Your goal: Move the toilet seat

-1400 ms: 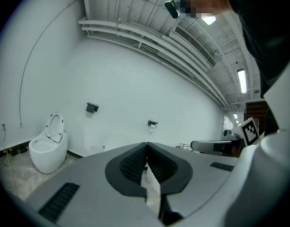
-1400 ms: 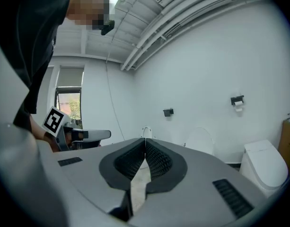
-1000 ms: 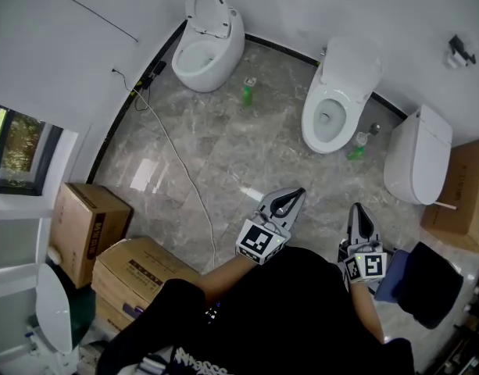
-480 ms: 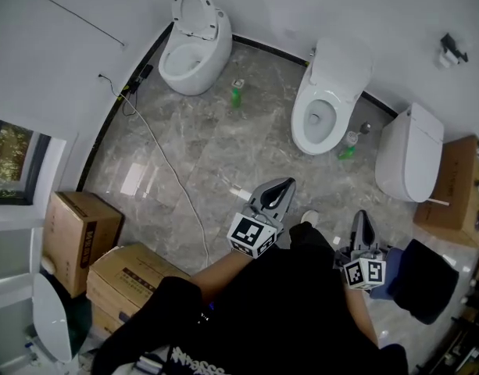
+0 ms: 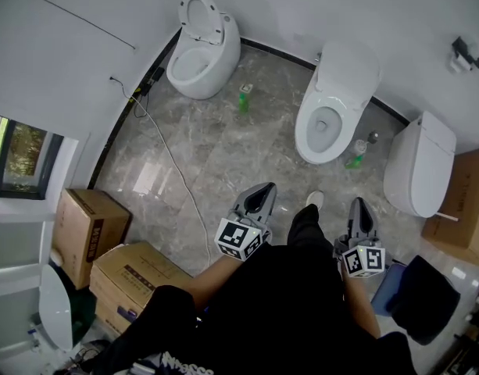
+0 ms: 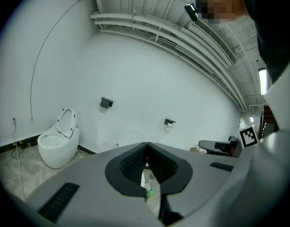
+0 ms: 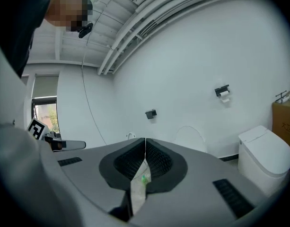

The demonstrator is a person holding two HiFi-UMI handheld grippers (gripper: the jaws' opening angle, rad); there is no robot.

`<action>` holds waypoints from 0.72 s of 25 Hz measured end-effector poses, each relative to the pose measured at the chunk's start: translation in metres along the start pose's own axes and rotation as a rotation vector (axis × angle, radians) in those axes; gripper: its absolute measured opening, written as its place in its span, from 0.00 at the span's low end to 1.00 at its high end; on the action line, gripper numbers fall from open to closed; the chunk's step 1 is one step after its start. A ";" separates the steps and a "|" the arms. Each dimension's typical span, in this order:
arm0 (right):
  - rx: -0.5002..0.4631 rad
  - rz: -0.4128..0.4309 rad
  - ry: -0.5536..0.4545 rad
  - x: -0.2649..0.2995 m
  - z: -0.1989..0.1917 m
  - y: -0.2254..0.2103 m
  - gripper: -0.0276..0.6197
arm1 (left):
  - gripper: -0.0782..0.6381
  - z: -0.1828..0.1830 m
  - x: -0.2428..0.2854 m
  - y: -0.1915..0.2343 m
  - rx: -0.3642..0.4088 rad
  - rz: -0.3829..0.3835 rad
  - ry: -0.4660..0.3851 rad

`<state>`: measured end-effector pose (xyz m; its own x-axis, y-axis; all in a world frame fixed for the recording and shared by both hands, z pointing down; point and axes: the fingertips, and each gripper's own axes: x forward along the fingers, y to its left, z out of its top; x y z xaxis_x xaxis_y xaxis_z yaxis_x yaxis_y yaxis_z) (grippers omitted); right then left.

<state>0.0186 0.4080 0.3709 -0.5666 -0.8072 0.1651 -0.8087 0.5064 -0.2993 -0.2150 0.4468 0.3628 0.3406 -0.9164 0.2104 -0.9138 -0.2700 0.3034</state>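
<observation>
The middle toilet (image 5: 350, 69) stands against the wall with its lid upright and the toilet seat (image 5: 305, 135) down on the bowl. Well short of it, the left gripper (image 5: 264, 188) and right gripper (image 5: 358, 205) point its way, jaws pressed together, empty. A green bottle (image 5: 355, 161) stands just beside its base.

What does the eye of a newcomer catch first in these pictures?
Three white toilets stand along the wall: the left toilet with its seat raised, the middle toilet with its lid up, the right toilet closed. Near the person, the left claw and right claw are shut and empty.
</observation>
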 end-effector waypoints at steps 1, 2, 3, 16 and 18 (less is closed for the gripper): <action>0.004 0.006 0.000 0.010 0.006 -0.009 0.08 | 0.13 0.004 0.014 -0.002 0.004 0.005 0.004; -0.001 0.005 -0.001 0.021 0.013 -0.021 0.08 | 0.12 0.008 0.030 -0.006 0.004 -0.003 0.006; -0.012 -0.005 -0.003 0.030 0.019 -0.036 0.08 | 0.12 0.012 0.048 -0.012 -0.002 -0.023 0.008; -0.020 -0.166 0.074 0.104 0.064 -0.250 0.09 | 0.13 -0.004 0.225 -0.039 -0.028 -0.033 0.143; 0.000 -0.143 0.090 0.119 0.059 -0.259 0.09 | 0.13 -0.002 0.244 -0.046 -0.023 -0.045 0.124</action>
<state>0.1702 0.1626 0.4130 -0.4580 -0.8404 0.2896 -0.8818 0.3885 -0.2672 -0.0889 0.2361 0.4020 0.4071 -0.8595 0.3091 -0.8922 -0.3017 0.3361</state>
